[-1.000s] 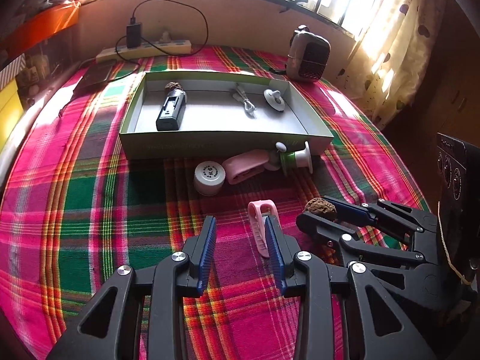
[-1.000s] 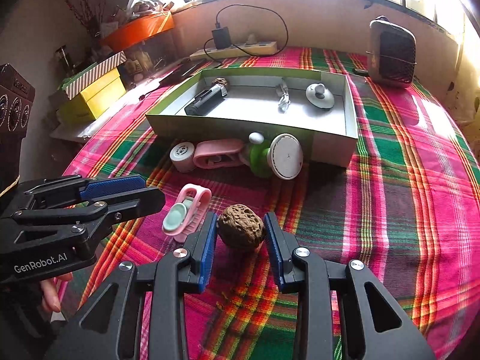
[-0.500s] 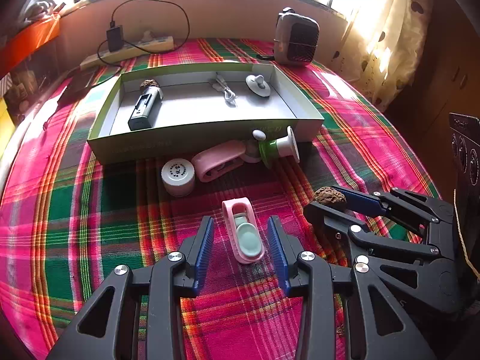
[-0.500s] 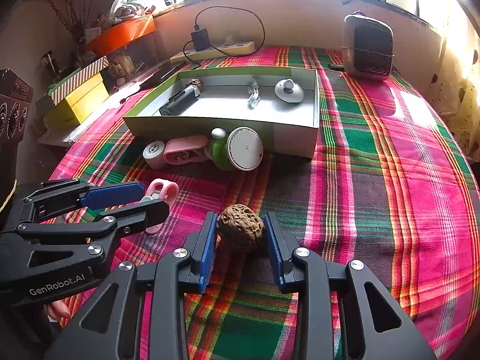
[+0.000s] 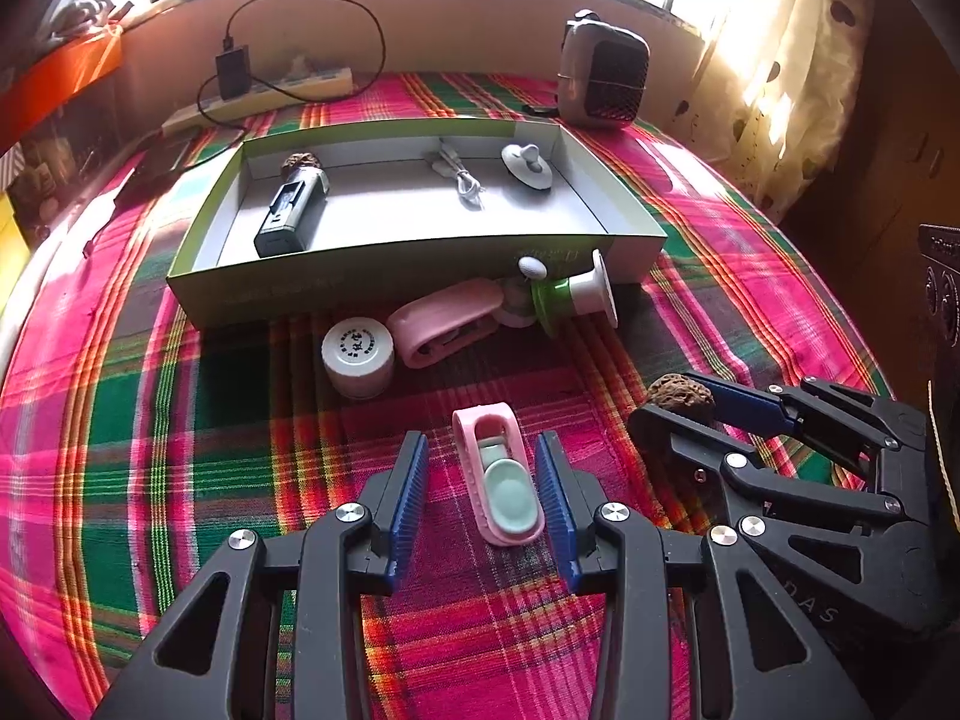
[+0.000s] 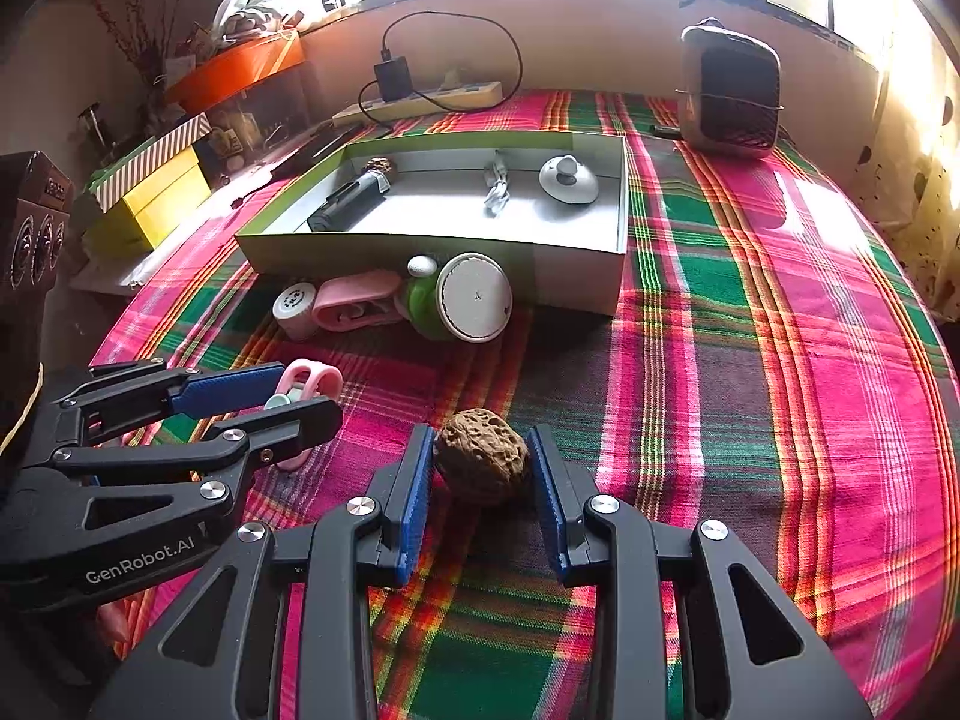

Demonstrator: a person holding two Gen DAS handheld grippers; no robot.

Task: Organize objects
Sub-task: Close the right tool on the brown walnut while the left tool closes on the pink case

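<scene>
A pink holder (image 5: 501,492) with a mint oval face lies flat on the plaid cloth between the jaws of my left gripper (image 5: 480,441). The jaws are open, with a gap on the left side. My right gripper (image 6: 480,435) is shut on a brown walnut (image 6: 483,465) low over the cloth, both blue pads against it. The left wrist view shows that walnut (image 5: 681,399) at the right gripper's (image 5: 666,402) tips. The left gripper (image 6: 306,393) and pink holder (image 6: 312,375) appear at the left of the right wrist view. The green-edged box (image 5: 420,282) stands beyond.
The box holds a dark device (image 5: 291,210), a second walnut, a cable and a white knob (image 5: 528,162). Before its front wall lie a white jar (image 5: 357,354), a pink clip (image 5: 444,321) and a green-white spool (image 5: 570,297). A heater (image 5: 603,78) and power strip (image 5: 270,96) stand at the back.
The pink holder stood on its edge by the left gripper's right pad; it now lies flat, face up, between slightly wider jaws. The right gripper keeps its hold on the walnut.
</scene>
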